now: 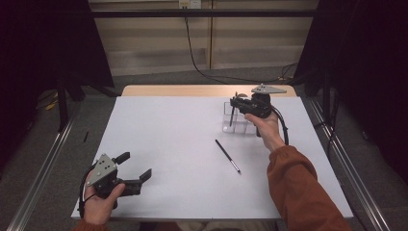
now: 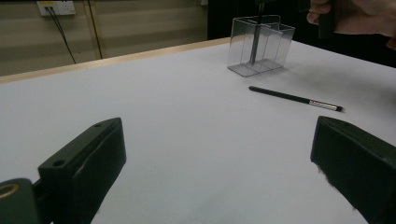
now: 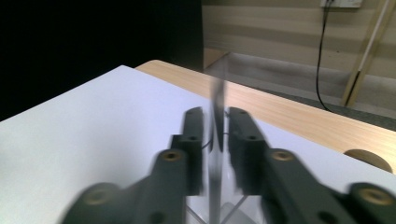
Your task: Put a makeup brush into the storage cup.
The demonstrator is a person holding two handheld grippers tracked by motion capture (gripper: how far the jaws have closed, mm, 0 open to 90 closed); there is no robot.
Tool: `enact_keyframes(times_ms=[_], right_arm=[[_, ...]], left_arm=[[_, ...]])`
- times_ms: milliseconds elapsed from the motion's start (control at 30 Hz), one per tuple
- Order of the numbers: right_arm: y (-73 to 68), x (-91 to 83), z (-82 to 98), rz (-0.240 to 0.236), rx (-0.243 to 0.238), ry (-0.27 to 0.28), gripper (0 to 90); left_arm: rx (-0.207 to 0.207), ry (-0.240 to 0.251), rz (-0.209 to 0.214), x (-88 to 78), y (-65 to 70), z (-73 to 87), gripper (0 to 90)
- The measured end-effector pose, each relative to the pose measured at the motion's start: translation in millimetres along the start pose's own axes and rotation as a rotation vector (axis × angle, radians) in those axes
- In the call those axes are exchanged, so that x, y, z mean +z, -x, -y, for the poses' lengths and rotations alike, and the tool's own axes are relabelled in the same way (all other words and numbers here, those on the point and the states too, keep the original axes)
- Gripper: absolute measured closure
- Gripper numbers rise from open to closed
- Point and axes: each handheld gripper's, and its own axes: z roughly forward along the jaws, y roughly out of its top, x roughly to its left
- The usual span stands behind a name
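At the near left corner of the white worktop (image 1: 183,144), the left gripper (image 1: 136,166) is resting in the person's left hand (image 1: 101,204), its jaws standing wide apart with nothing between them, as the left gripper view is showing bare surface in the gap. Toward the middle, a second dark pen (image 1: 227,156) with a silvery end is lying flat, apart from everything else and just short of the clear container (image 1: 238,124).

Farther back on the right, the right gripper (image 1: 235,103) is hovering over that container, which is standing upright near the worktop's far edge. A dark pen (image 1: 232,117) is standing nearly upright, its lower end inside the container and its upper part between the jaws. In the right gripper view the jaws are standing only slightly apart, with the pen (image 3: 217,140) running up through the narrow gap; motion blur is hiding whether the pads are pressing on it or have just let go, so I cannot tell.

Judging by this, the step in hand is dropping the first pen into the container. The next move is probably calling for the right gripper to lift clear without tipping the container, then come down to the lying pen, closing across its thin barrel.
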Motion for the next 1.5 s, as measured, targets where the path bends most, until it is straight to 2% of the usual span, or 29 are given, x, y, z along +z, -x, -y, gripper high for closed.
enact_keyframes(times_ms=[67,100,167,200,267,333,400,533,1000,1167,1267,1400,1500], right_arm=[[0.0,-0.3,1.1,-0.015,-0.006,0.002,68.3],[-0.6,0.0,1.9,-0.02,-0.007,0.002,59.6],[-1.4,1.1,3.7,0.01,-0.022,-0.011,45.3],[-0.9,1.0,5.1,-0.004,-0.015,-0.006,41.7],[-0.7,1.5,6.6,0.005,-0.015,-0.009,30.5],[-0.4,1.4,7.5,0.009,-0.017,-0.005,25.0],[-0.8,0.8,7.3,0.024,-0.009,0.002,15.7],[-2.4,-1.6,6.8,0.023,-0.016,0.014,9.9],[-5.2,-16.8,11.5,0.011,-0.007,0.041,0.0],[-8.0,-21.8,12.9,0.015,-0.004,0.034,0.5],[-7.0,-27.6,15.1,0.017,0.011,0.046,0.5],[-7.6,-38.1,19.8,0.013,0.006,0.062,0.9],[-7.0,-44.9,21.3,-0.004,0.006,0.055,2.1]], left_arm=[[0.007,-0.003,0.002,0.5,1.2,0.0,3.4],[0.01,-0.003,0.004,0.5,1.3,-0.1,3.4],[0.011,-0.004,0.003,0.5,1.5,-0.1,3.4],[0.009,-0.003,0.003,0.5,1.4,0.0,3.4],[0.004,0.0,0.001,0.4,1.0,0.1,3.4],[0.004,-0.001,0.001,0.5,0.6,0.2,3.4],[0.004,-0.001,0.002,0.5,0.9,0.2,3.4],[0.002,-0.001,0.003,0.7,1.0,0.3,3.4],[-0.007,0.026,-0.002,1.2,-0.3,-1.8,3.4],[-0.008,0.026,-0.006,-0.2,-1.2,-1.5,3.4],[-0.011,0.028,-0.009,-0.7,-1.4,-1.3,3.4],[-0.016,0.029,-0.011,-0.6,-1.8,-1.0,3.4],[-0.022,0.029,-0.016,0.5,-3.3,-1.0,3.4]])
